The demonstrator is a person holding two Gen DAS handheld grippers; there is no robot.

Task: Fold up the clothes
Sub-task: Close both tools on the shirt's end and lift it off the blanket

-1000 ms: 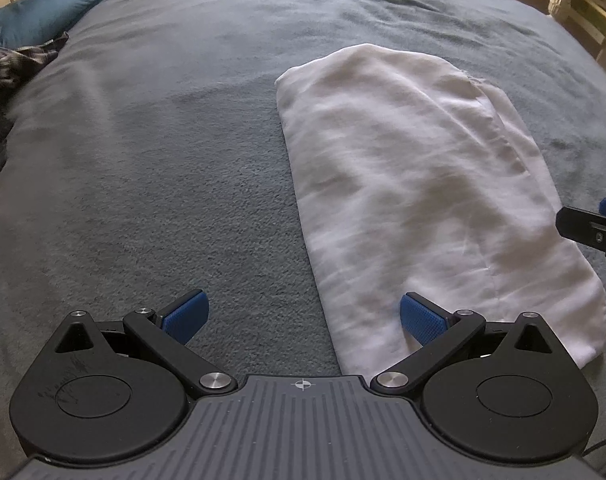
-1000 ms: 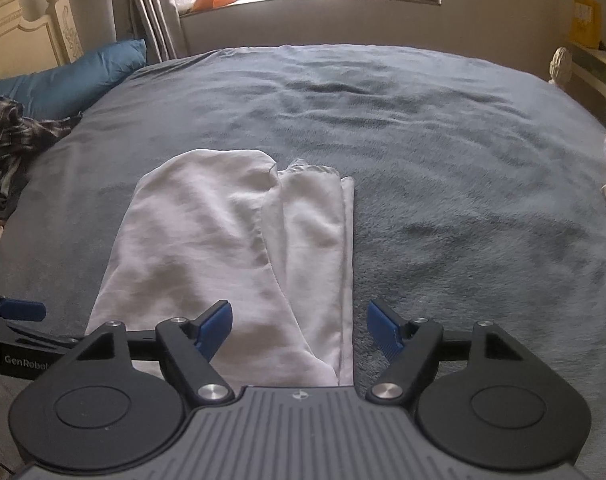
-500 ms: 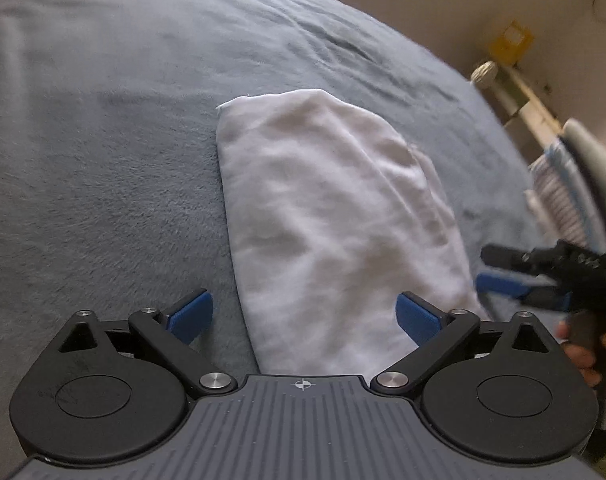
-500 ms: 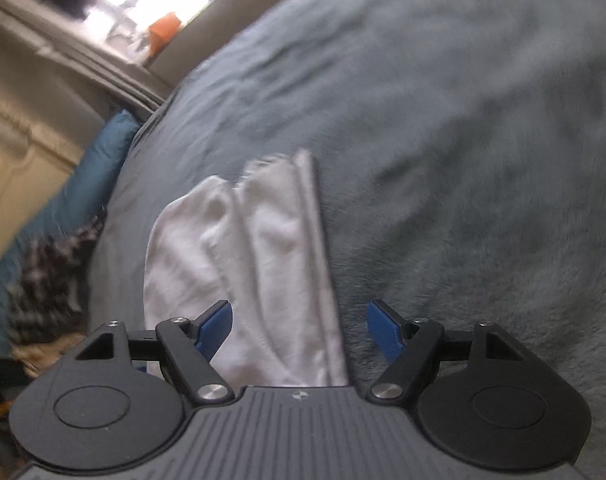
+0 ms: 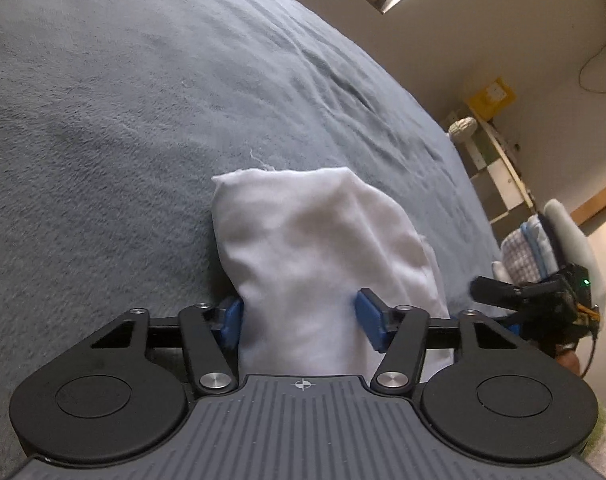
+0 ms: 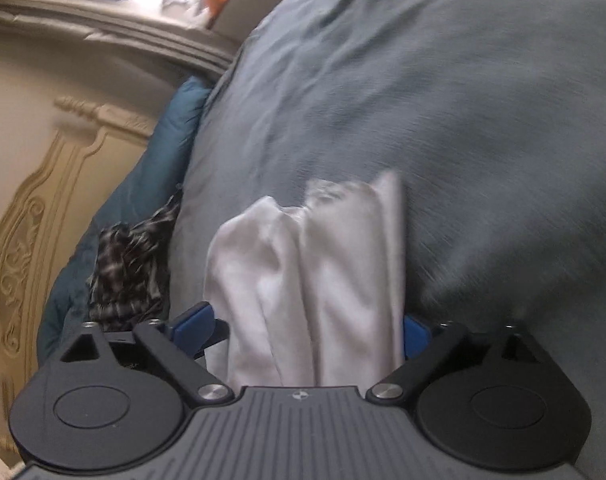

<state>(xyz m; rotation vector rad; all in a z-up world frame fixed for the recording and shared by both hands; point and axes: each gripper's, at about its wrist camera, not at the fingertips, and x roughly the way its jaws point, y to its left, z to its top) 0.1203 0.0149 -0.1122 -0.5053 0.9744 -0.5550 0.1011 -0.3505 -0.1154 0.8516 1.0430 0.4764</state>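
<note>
White garment (image 5: 319, 264) now between narrower jaws, formerly wider.

A folded white garment (image 5: 319, 256) lies on the bed, seemingly lengthwise-creased.

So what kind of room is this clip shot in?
Most likely a home bedroom. A wide bed under a grey-blue fleece blanket fills both views, with a teal pillow against a carved cream headboard. A white garment lies on the blanket, and a plaid garment sits crumpled beside the pillow.
</note>
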